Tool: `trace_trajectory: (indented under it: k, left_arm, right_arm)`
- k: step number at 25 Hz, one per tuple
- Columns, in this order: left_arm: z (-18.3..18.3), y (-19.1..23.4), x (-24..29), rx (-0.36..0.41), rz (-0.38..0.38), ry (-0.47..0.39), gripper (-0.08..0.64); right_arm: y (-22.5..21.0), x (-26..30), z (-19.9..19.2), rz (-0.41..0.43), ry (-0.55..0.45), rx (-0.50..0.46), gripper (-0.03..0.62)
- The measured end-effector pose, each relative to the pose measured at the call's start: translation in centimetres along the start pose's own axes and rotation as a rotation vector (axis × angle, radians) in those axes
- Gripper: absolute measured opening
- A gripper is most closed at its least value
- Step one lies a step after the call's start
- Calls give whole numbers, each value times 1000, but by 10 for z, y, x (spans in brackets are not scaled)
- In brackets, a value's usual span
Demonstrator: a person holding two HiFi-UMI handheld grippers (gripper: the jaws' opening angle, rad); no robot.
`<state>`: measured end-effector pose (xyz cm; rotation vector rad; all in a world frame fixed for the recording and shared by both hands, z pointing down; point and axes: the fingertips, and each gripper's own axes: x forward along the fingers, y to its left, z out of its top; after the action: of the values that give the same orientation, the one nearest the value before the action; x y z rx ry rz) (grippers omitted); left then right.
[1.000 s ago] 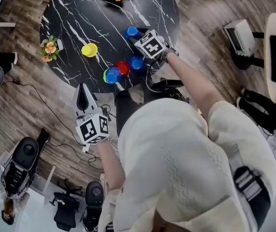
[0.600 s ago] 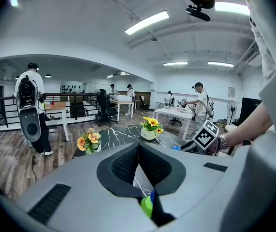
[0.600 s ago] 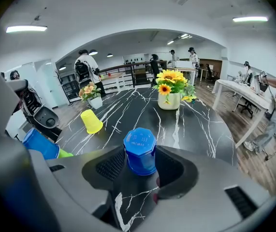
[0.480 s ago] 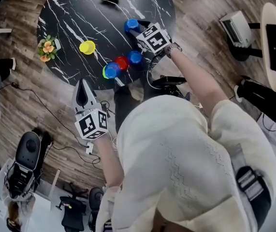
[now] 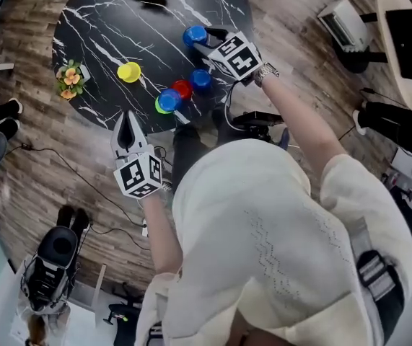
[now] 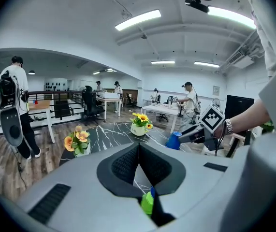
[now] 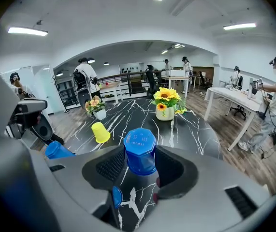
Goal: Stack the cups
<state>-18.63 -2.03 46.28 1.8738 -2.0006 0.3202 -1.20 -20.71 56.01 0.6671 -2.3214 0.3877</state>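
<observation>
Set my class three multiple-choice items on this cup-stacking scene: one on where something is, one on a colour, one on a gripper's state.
1. Where is the yellow cup?
A. On the black marble table, apart from the other cups.
B. Stacked on top of another cup.
C. Held in the air.

2. What colour is the cup between the right gripper's jaws?
A. Red.
B. Blue.
C. Green.

3. How do the left gripper's jaws stand?
A. Wide apart.
B. Closed on a cup.
C. Together, with nothing between them.

Answers:
1 A: in the head view it stands alone on the table.
2 B: the right gripper view shows a blue cup gripped between the pads.
3 C: the left gripper view shows the pads meeting.
</observation>
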Motion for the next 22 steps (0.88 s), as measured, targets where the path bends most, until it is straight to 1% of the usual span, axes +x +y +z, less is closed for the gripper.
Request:
trace_trajectory:
  k: [4, 8, 12, 17, 19, 22]
  left_arm:
    - [-6, 2, 2, 18, -36, 17, 21]
    - [-13, 8, 10, 32, -57, 35, 21]
    - [-21, 13, 17, 41, -65, 50, 21]
    - [-37, 18, 23, 37, -69, 68, 21]
    - [-42, 18, 25, 35, -71, 80, 21]
    - [-44, 19, 26, 33, -70, 87, 21]
  right_arm:
    - [20, -19, 2, 27, -10, -27, 206]
    - [45, -29, 2, 77, 3, -96, 206]
    - [77, -34, -6, 168, 36, -174, 206]
    - [113, -34, -26, 310, 88, -194, 204]
    - [121, -33, -34, 341, 116, -207, 204]
    - [130, -30, -44, 361, 163, -252, 206]
